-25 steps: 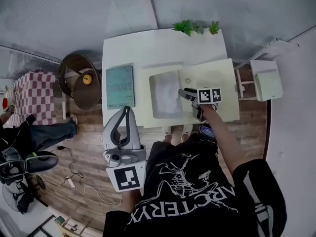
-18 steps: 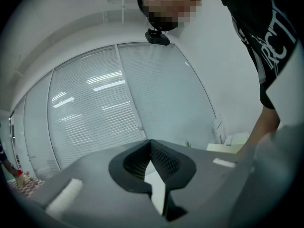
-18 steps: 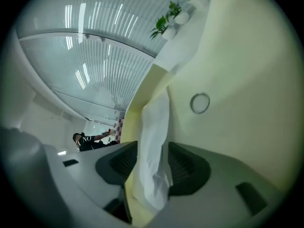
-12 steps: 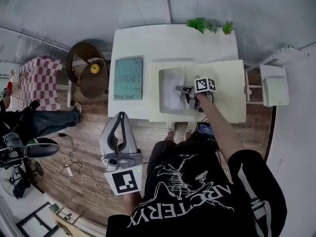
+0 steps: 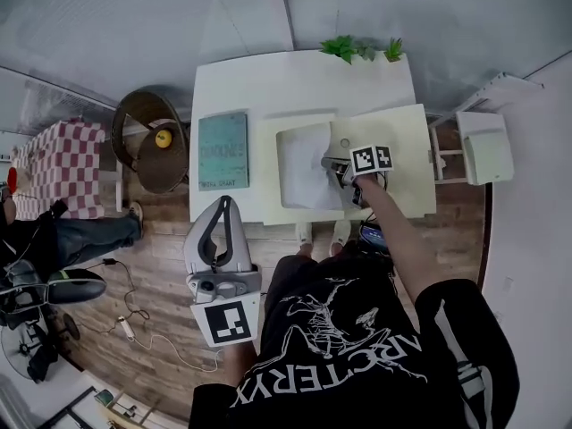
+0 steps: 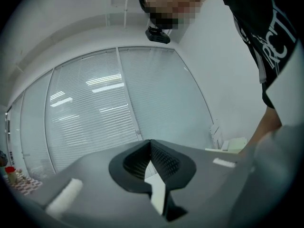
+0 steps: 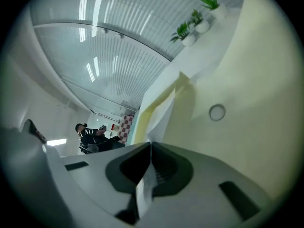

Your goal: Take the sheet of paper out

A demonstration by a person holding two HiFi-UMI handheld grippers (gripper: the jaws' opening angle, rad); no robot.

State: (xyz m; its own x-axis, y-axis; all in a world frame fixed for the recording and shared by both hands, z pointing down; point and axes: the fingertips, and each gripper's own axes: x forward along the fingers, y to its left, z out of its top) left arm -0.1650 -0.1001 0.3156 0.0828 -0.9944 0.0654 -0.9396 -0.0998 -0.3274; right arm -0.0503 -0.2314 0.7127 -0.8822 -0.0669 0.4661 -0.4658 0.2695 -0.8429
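Observation:
A white sheet of paper lies in the open pale yellow folder on the white table. My right gripper is at the sheet's right edge. Its jaws are closing, and the pads pinch the paper. In the right gripper view the sheet rises from between the jaws of the right gripper, bowed above the folder. My left gripper hangs off the table's near edge over the wooden floor, shut and empty. In its own view the left gripper points level at a blind-covered window.
A teal book lies on the table left of the folder, and small potted plants stand at the far edge. A round wicker chair and a checked cloth are to the left. A white unit stands on the right.
My right gripper moved left across the folder to the sheet's right edge and went from open to shut on it. The sheet now looks rumpled and lifted there. The left gripper has hardly shifted.

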